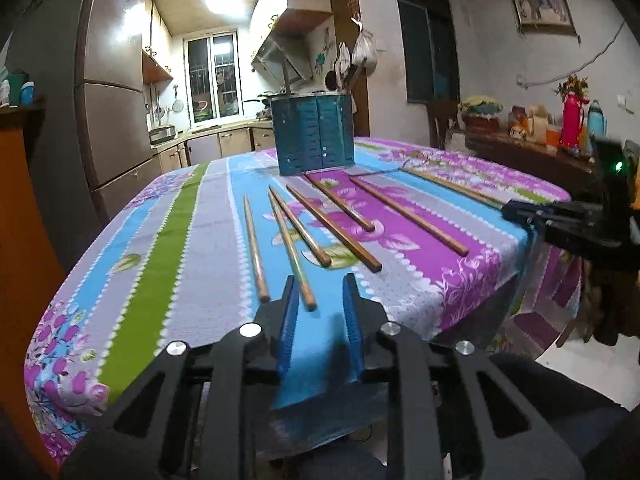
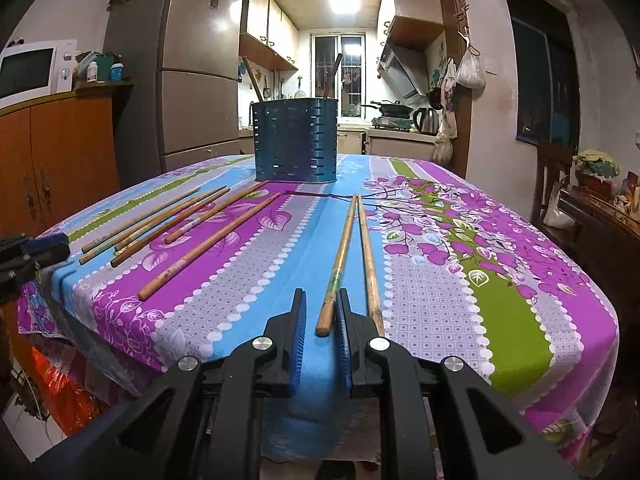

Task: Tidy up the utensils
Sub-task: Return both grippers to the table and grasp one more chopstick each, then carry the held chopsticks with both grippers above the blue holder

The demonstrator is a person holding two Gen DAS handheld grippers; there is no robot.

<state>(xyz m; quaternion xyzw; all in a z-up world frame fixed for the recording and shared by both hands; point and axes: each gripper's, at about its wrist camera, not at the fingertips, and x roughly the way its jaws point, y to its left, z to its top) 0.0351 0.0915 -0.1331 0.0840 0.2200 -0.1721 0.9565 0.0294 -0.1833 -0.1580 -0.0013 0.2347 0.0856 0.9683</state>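
A blue slotted utensil holder (image 1: 314, 136) (image 2: 295, 140) stands at the far side of the table with a few sticks upright in it. Several wooden chopsticks (image 1: 332, 228) lie loose on the floral tablecloth. My left gripper (image 1: 320, 292) is open at the near edge, and the end of one chopstick (image 1: 296, 260) lies between its fingertips, close to the left pad. My right gripper (image 2: 321, 300) is open too, its blue pads either side of the end of a chopstick (image 2: 338, 268). A second chopstick (image 2: 370, 268) runs just outside its right finger.
The table (image 2: 440, 320) drops off just below both grippers. A loose group of chopsticks (image 2: 180, 224) lies left of the right gripper, near the left gripper (image 2: 48, 248). A wooden cabinet (image 2: 60, 152) stands to the left and a cluttered sideboard (image 1: 532, 148) to the right.
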